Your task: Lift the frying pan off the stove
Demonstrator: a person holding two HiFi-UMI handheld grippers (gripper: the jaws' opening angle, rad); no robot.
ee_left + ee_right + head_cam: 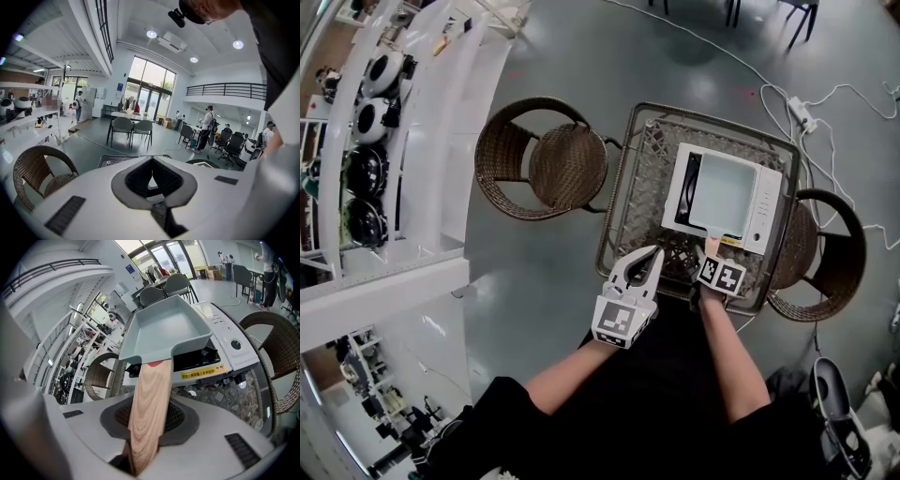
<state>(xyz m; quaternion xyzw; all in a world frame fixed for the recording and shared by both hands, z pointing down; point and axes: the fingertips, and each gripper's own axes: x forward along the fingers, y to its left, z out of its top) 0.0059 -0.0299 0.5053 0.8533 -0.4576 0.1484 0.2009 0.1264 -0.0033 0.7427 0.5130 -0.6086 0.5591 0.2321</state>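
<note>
At the stove (766,200), right gripper (712,254) seemingly clamps the pan handle (147,413).

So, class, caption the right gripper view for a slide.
Right gripper gripping the wooden handle of a grey frying pan on a white stove.

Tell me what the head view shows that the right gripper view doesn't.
Only the head view: the left hand-held gripper, holding nothing, and a power strip on the floor. Only the right gripper view: the right hand-held gripper with its jaws closed on the pan's wooden handle, the stove's yellow label, and people far off. Both: pan, stove, table, wicker chairs.
</note>
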